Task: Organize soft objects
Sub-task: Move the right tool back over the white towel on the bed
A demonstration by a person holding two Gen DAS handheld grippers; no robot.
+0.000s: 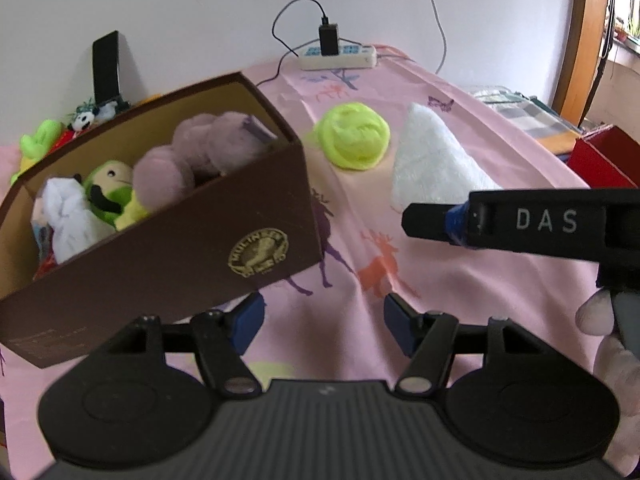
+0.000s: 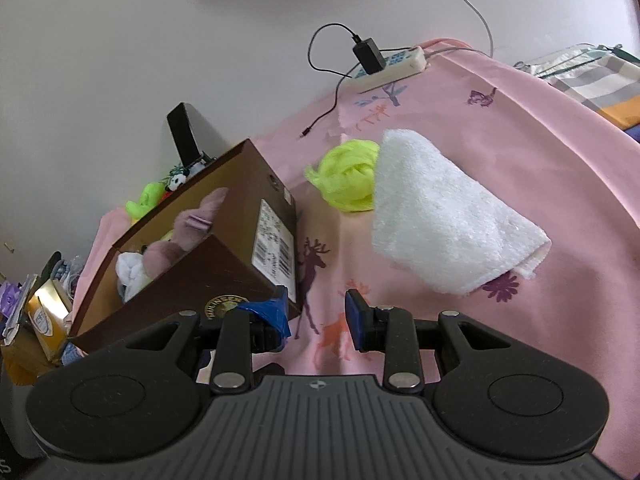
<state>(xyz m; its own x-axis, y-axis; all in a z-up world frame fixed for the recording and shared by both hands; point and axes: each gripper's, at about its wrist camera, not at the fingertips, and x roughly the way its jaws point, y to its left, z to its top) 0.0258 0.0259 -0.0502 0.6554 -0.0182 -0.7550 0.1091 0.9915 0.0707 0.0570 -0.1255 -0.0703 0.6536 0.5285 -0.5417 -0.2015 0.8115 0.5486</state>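
A brown cardboard box (image 1: 172, 248) stands on the pink sheet at the left. It holds a mauve plush (image 1: 200, 152), a green plush (image 1: 110, 190) and a white soft thing (image 1: 70, 216). A neon yellow-green soft bundle (image 1: 354, 136) and a folded white towel (image 1: 432, 164) lie on the sheet to its right; they also show in the right wrist view, the bundle (image 2: 346, 178) and the towel (image 2: 448, 220). My left gripper (image 1: 324, 320) is open and empty by the box's near corner. My right gripper (image 2: 318, 314) is open and empty, short of the towel; its finger (image 1: 436, 220) crosses the left wrist view.
A white power strip (image 1: 340, 56) with a black charger and cable lies at the sheet's far edge by the wall. Small plush toys (image 1: 44, 140) sit behind the box. A red box (image 1: 600, 160) is at the right. Clutter (image 2: 40, 316) lies left of the box.
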